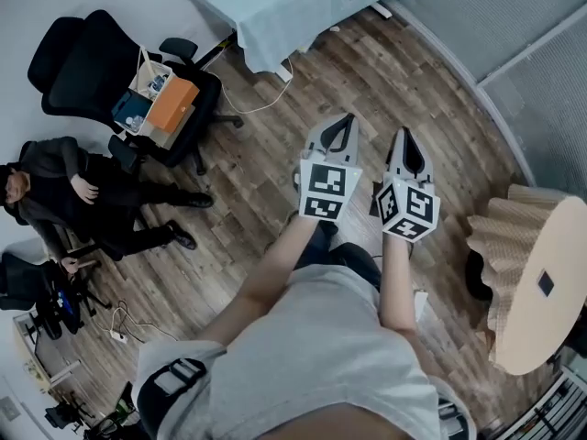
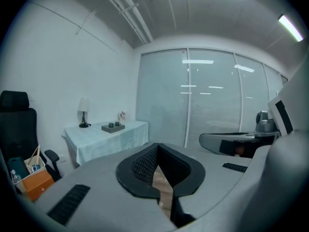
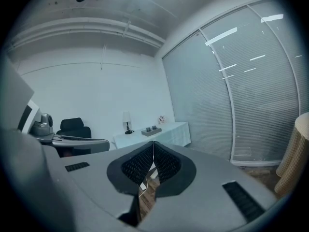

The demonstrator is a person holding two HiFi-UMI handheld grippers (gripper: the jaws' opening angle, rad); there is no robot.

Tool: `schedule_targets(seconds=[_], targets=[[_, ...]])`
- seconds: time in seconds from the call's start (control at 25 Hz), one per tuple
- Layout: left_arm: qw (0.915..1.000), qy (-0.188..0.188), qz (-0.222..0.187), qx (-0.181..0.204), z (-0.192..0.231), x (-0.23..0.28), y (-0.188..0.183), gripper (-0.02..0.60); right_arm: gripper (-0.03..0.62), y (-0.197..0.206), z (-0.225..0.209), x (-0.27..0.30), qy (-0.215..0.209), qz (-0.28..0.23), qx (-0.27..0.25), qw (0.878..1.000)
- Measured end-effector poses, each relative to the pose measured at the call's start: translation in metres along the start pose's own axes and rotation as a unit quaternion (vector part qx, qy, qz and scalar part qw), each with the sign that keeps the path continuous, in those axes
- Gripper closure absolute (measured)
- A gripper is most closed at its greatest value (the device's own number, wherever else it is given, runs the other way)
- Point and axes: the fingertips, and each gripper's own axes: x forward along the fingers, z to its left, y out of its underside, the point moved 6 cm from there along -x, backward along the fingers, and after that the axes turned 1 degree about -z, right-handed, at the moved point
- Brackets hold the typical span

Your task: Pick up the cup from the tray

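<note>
A dark tray lies on a far table with a pale blue cloth, and two small dark cups stand on it. The right gripper view shows the same tray and cups in the distance. My left gripper is shut with nothing in it. My right gripper is also shut and empty. In the head view both grippers, left and right, are held side by side over the wood floor, well short of the table.
A table lamp stands on the cloth beside the tray. A black office chair holds an orange box and bags. A person sits at the left. A round table with a corrugated base is at my right. Cables lie on the floor.
</note>
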Motion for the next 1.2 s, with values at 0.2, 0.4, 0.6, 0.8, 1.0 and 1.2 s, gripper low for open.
schedule_targets(seconds=[0.2,0.4,0.6,0.8,1.0,1.2], targets=[[0.9999,-0.006,0.002,-0.01,0.029,0.036,-0.006,0.575,0.586,-0.006,0.004,0.044,-0.008,0.005,-0.008,1.0],[0.9997,-0.015,0.004,-0.017,0.044,0.067,-0.01,0.575,0.586,-0.009,-0.007,0.08,-0.013,0.013,-0.008,1.0],[0.9991,-0.035,0.003,-0.022,0.063,0.107,-0.016,0.575,0.586,-0.013,-0.019,0.127,-0.029,0.015,-0.006,0.999],[0.9977,-0.062,-0.001,-0.026,0.085,0.158,-0.029,0.575,0.586,-0.024,-0.036,0.188,-0.055,0.01,-0.01,0.998],[0.996,-0.085,-0.003,-0.027,0.108,0.213,-0.049,0.575,0.586,-0.044,-0.053,0.255,-0.078,0.005,-0.011,0.997],[0.9946,-0.099,-0.004,-0.03,0.123,0.271,-0.069,0.575,0.586,-0.062,-0.074,0.317,-0.096,0.006,-0.019,0.995]])
